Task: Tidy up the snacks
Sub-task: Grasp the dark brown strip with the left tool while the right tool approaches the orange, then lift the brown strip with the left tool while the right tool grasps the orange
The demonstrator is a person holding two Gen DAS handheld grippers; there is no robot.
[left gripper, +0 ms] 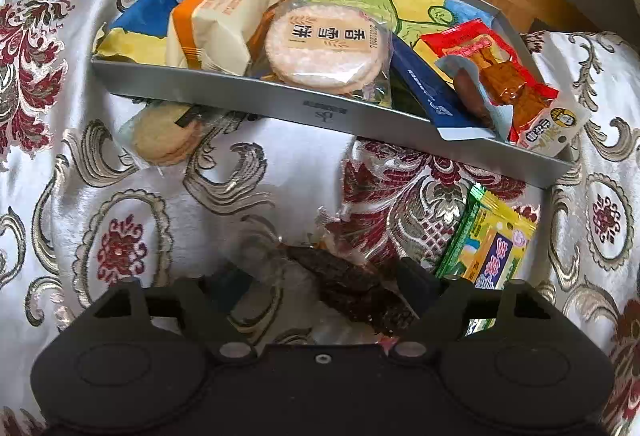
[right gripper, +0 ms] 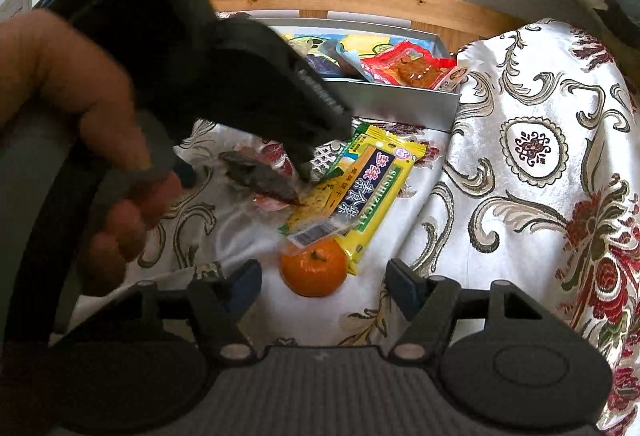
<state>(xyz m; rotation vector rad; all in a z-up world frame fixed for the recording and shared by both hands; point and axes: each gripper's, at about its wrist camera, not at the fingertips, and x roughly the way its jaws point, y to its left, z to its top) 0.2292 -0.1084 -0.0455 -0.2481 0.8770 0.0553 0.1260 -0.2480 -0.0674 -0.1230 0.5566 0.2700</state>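
Dark snack in clear wrapper lies between fingers of left tool, jaws wide around it, contact unclear | right tool spread wide, holding nothing, tangerine just ahead | yellow packet beside dark snack on patterned cloth | grey tray holds rice crackers, red packet

Black plastic claw, silver screws; bare-skinned hand.

Noted: a white satin cloth patterned with maroon-and-gold scrolls, a grey tray, a yellow-green snack packet, an orange mandarin.
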